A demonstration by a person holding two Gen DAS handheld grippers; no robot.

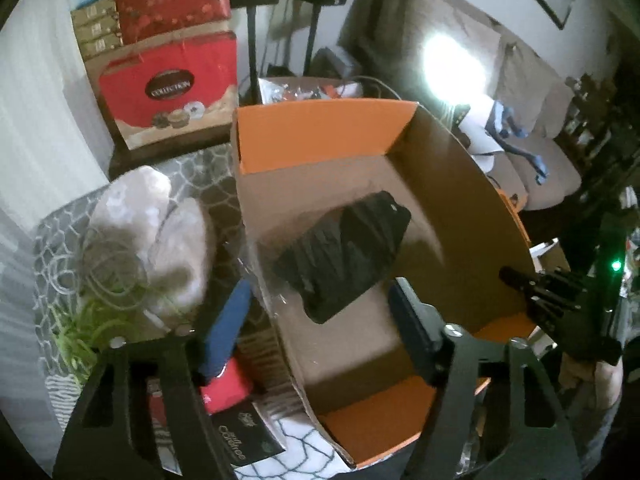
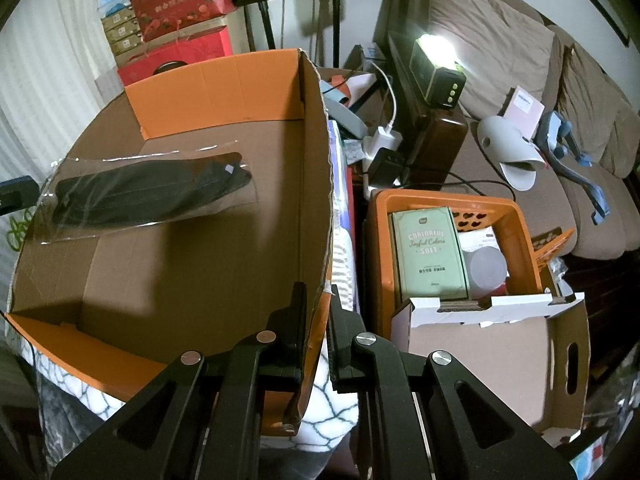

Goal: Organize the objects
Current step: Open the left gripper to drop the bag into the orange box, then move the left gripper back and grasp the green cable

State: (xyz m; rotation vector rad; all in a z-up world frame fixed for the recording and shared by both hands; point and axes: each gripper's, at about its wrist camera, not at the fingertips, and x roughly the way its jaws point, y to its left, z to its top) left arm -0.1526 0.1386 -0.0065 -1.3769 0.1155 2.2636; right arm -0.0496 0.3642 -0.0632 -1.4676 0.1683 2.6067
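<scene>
Black face mask pack [image 2: 148, 192] mid-frame inside cardboard box [image 2: 224, 92]; left gripper [image 1: 320, 328] spread; right gripper [image 2: 318, 320] pinching box wall.

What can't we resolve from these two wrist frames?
- Left tool: open over the cardboard box; contact with the bagged black mask is lost to motion blur.
- Right tool: fingers straddle the box wall; the actual pinch is hidden.
- Orange basket: contents behind the green carton are hidden.
</scene>
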